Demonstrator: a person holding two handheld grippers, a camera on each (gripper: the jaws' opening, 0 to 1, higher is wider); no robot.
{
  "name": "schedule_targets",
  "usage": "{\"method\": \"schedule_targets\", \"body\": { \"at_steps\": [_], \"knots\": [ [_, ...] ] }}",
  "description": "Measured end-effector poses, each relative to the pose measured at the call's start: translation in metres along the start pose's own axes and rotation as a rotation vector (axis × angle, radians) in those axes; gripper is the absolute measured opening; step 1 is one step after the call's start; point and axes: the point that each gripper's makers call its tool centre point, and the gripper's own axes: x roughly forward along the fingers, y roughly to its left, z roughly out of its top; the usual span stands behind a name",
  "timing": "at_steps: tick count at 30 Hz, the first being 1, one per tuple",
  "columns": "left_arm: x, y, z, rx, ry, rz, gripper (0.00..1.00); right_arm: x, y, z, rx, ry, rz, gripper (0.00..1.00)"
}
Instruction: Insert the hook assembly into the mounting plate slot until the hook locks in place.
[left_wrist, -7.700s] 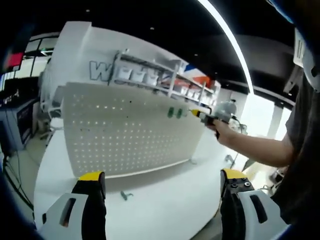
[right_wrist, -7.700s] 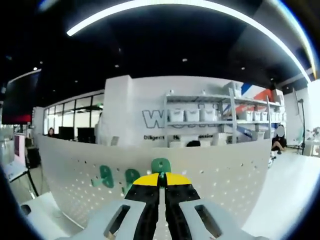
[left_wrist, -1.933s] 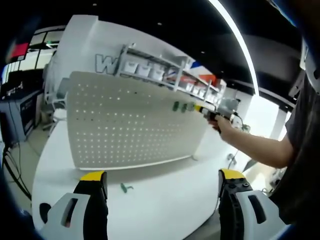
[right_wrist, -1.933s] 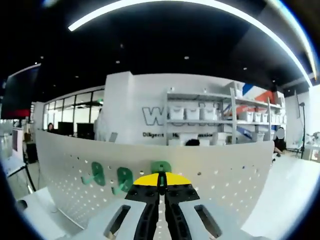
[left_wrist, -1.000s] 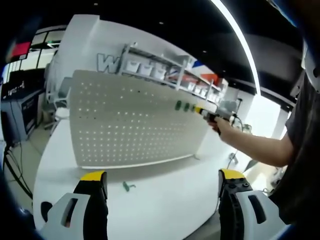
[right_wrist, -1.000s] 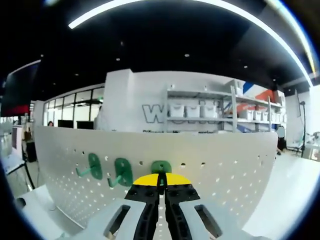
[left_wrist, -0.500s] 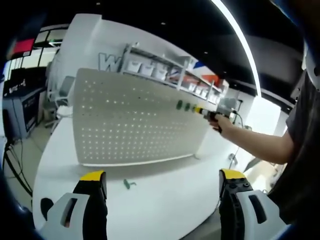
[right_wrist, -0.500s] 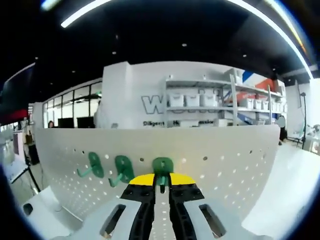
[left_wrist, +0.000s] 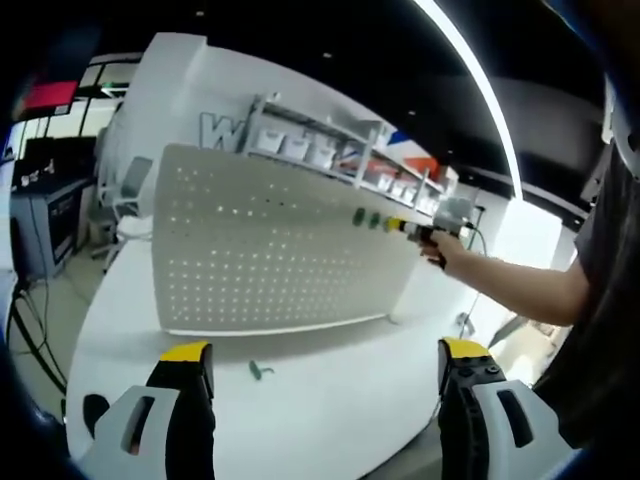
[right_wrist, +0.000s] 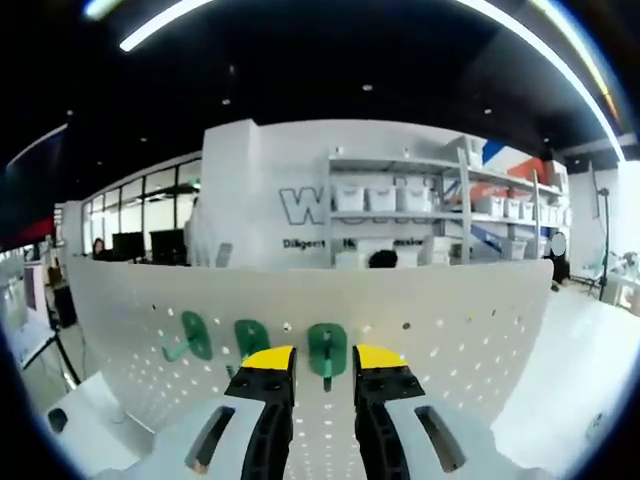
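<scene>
three green hooks (right_wrist: 327, 349) sit along the top edge of one pegboard (right_wrist: 480, 330); a fourth hook (left_wrist: 260, 371) lies on the table (left_wrist: 330, 400).

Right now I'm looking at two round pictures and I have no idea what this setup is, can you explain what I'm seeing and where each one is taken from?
A person holds a two-jaw gripper tool in each hand, and a fisheye camera rides on each tool, looking forward along its jaws.

In the left gripper view, the left gripper is open and empty, its yellow-tipped jaws wide apart, above a white table. A white pegboard stands on the table, and a loose green hook lies in front of it. Farther off, the person's hand holds the right gripper up to the board.

The right gripper view is the close-up from that tool: its jaws are parted on either side of a third green hook in the board, beside two mounted hooks.
</scene>
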Motion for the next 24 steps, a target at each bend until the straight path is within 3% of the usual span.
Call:
{"method": "schedule_targets", "body": {
  "at_steps": [11, 24],
  "knots": [
    [-0.008, -0.004, -0.001, 0.011, -0.009, -0.004, 0.94, -0.022, 0.004, 0.036, -0.02, -0.055, -0.001, 0.21],
    [-0.019, -0.015, -0.011, 0.035, 0.007, -0.014, 0.94, -0.072, 0.018, 0.036, -0.115, -0.026, 0.034, 0.22]
  ]
}}
